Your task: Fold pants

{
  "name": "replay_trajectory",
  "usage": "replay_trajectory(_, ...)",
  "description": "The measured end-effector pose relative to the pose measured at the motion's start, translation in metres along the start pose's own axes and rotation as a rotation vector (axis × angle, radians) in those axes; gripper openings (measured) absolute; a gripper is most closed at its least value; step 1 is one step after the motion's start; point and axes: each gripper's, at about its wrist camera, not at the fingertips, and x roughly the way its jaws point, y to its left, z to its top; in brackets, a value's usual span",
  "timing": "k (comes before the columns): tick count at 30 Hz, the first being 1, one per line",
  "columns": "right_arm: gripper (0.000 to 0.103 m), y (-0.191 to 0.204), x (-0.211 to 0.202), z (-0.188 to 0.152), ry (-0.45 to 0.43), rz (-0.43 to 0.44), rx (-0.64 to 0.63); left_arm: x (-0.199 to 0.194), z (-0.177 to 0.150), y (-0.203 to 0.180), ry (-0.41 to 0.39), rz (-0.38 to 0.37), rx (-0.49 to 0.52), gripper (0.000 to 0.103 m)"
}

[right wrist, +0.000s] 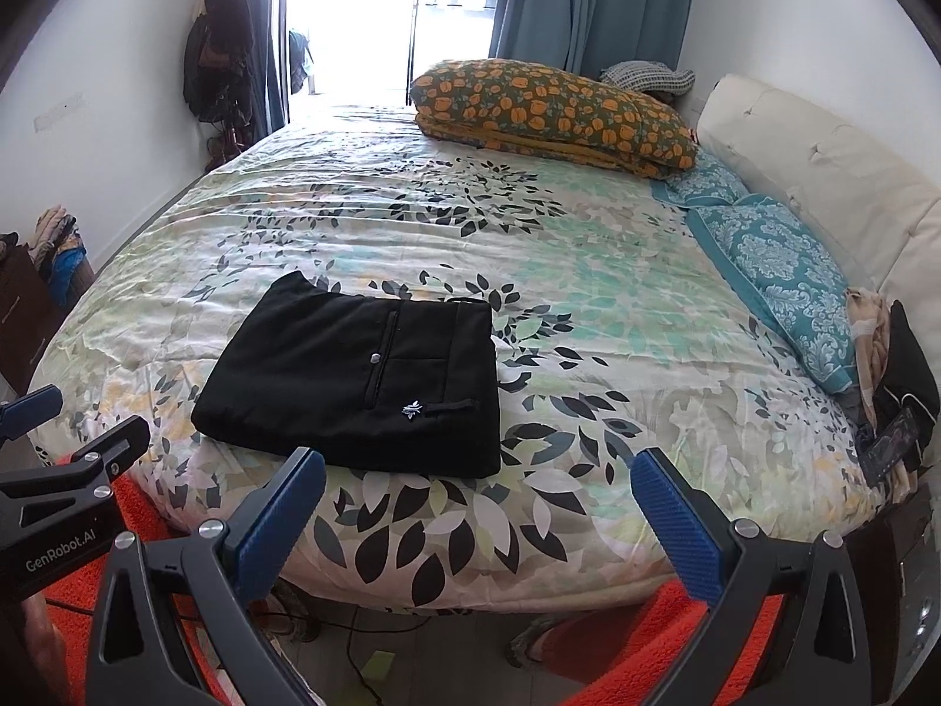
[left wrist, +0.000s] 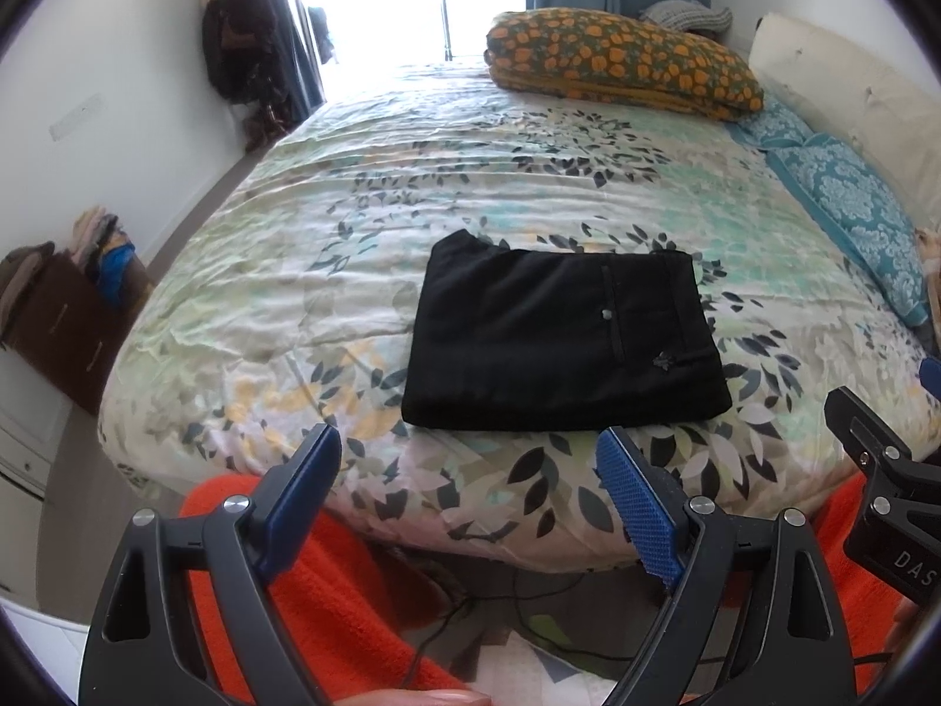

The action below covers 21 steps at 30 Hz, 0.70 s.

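We found the black pants already folded into a flat rectangle on the leaf-print bedspread, lying close to the near edge of the bed, back pocket and button facing up. A strip of bare cover ran between the pants' near edge and the mattress edge. Broad open cover lay to the left, right and far side of the pants. The orange-flowered folded quilt sat well apart at the far end, the teal patterned pillows along the right side against the white padded headboard. At the left wall we noted a brown cabinet with clothes piled on it.

Left gripper hung over the near bed edge, blue pads spread wide apart, nothing between them, touching nothing. Right gripper likewise stood wide apart and empty, just short of the pants, clear of the cloth. An orange rug showed below the grippers on the floor.
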Motion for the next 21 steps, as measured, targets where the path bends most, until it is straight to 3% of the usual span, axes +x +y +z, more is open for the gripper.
replay_trajectory(21, 0.103, -0.0017, 0.0031, -0.0049, 0.016, 0.011, 0.013, 0.0009, -0.0009, -0.0069, -0.008, 0.002, 0.045, 0.090)
